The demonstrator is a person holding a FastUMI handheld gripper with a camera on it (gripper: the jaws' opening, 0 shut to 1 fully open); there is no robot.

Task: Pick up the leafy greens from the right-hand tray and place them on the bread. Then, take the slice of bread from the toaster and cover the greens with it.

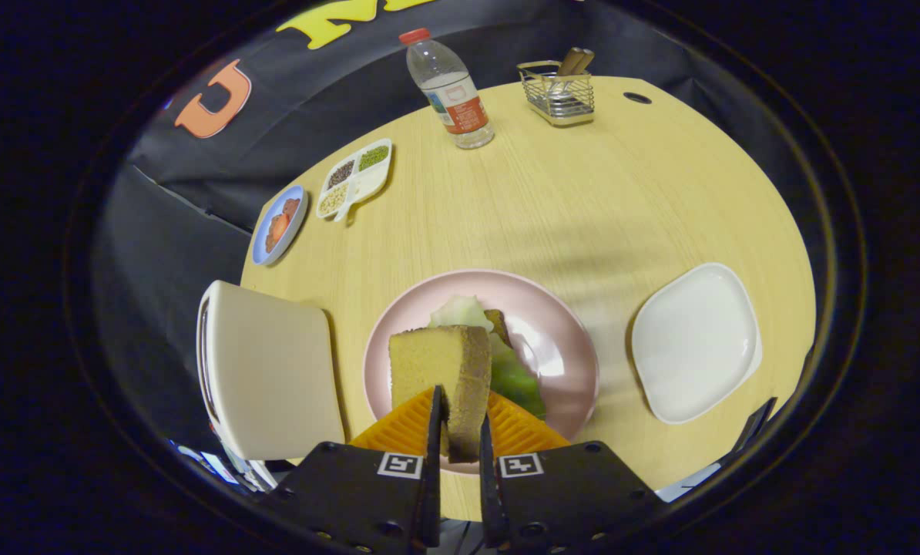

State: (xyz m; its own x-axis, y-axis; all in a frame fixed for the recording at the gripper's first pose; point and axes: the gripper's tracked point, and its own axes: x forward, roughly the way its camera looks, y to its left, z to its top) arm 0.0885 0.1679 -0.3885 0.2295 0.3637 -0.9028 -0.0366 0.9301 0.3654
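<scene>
Jaws pinching the bread slice [441, 378] on edge, holding it just ahead over the pink plate [568, 339] so it can drop flat onto the leafy greens [518, 378], which probably rest on partly hidden lower bread.

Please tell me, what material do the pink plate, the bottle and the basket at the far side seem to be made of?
Pink plate: likely glazed ceramic or melamine, since it shows a bright glare. Bottle: clear thin plastic, see-through, with a red cap. Basket: shiny metal wire mesh. The tongs are shut on the bread slice above the plate.
</scene>
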